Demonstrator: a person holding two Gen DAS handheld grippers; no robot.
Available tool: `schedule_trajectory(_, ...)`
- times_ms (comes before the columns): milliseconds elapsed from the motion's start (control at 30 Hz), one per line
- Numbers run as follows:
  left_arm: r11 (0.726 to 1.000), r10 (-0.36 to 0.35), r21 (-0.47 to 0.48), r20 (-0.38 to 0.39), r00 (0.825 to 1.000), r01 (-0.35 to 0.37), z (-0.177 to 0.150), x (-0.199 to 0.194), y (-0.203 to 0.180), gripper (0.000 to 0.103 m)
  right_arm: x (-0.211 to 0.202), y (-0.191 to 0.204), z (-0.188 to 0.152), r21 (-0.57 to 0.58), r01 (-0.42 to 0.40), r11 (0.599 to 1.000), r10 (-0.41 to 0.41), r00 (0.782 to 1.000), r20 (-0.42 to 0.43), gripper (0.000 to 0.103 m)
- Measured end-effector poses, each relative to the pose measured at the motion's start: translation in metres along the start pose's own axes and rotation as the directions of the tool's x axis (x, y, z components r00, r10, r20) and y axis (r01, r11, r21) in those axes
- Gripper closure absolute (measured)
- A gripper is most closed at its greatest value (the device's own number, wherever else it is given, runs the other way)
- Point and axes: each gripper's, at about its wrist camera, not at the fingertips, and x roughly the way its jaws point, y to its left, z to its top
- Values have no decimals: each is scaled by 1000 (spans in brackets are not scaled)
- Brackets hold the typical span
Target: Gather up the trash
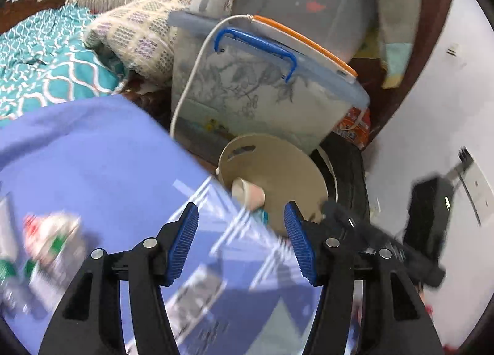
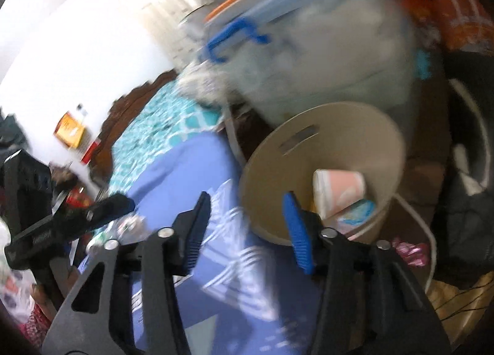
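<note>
- In the left wrist view, a blurred cluster of red, green and white items is smearing across the lower left of the lilac-blue bedsheet; what they are is impossible to tell.
- The left tongs are standing partly open with nothing between the blue pads, hanging over the sheet's edge.
- The beige trash bin is sitting just beyond the tongs, with a paper cup lying inside; the sheet's edge is cutting off the bin's near side.
- Behind it a lidded storage box with a blue handle is leaning.
- In the right wrist view everything is blurring; the left tongs are showing at the left edge.
- The right tongs are gaping partly, holding nothing.
- The trash bin is lying just ahead and right of them, the paper cup and a blue-white wrapper resting inside.
</note>
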Motion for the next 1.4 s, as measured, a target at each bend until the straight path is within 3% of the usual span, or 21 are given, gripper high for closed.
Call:
schedule_trajectory(67,1000,-3,8,1,1000,3,-22,-22,6,48,9,14,-5,-23,-34,999,33,999,-37,62)
schedule_trajectory(233,997,54,-55,2,999,-54,-76,-81,50,43,42,65,-29,-80,-133,988,119,980,-158,63)
schedule_trajectory(400,970,140,-202,3,990,-137,-116,-129,111,39,89,122,-54,-125,-230,965,182,934,-308,60)
schedule_trajectory(533,939,104,-332,25,994,-90,-125,-144,145,39,127,161,-76,-173,-267,948,177,895,-410,60)
schedule_trajectory(600,936,105,-341,36,994,-86,-123,-146,149,39,141,171,-86,-174,-275,946,172,877,-450,60)
schedule_trajectory(633,938,108,-335,37,993,-90,-120,-146,150,39,148,175,-91,-174,-275,946,165,865,-473,63)
schedule_trajectory(700,944,113,-316,38,993,-95,-111,-143,148,39,154,183,-102,-182,-296,938,168,843,-510,89)
schedule_trajectory(767,954,129,-278,40,991,-113,-94,-137,146,39,145,188,-109,-216,-317,923,173,847,-502,95)
schedule_trajectory(900,965,145,-226,35,989,-133,-62,-114,142,39,102,181,-110,-264,-342,902,199,871,-448,95)
schedule_trajectory(1000,968,153,-201,15,988,-147,-43,-89,140,39,68,158,-110,-292,-295,910,162,901,-403,95)
schedule_trajectory(1100,963,207,-174,-9,978,-206,-28,-59,139,39,47,134,-110,-244,-256,935,154,915,-372,95)
schedule_trajectory(1167,952,252,-170,-24,967,-253,-20,-43,141,29,38,119,-108,-199,-237,951,158,925,-346,95)
schedule_trajectory(1300,932,309,-172,-83,947,-319,-4,-4,150,27,31,99,-107,-126,-221,967,170,930,-325,95)
schedule_trajectory(1333,929,314,-173,-96,945,-326,-3,2,151,29,30,98,-106,-116,-220,968,173,930,-323,95)
schedule_trajectory(1400,929,325,-150,-105,940,-338,-2,10,148,51,29,102,-104,-115,-225,968,179,931,-317,95)
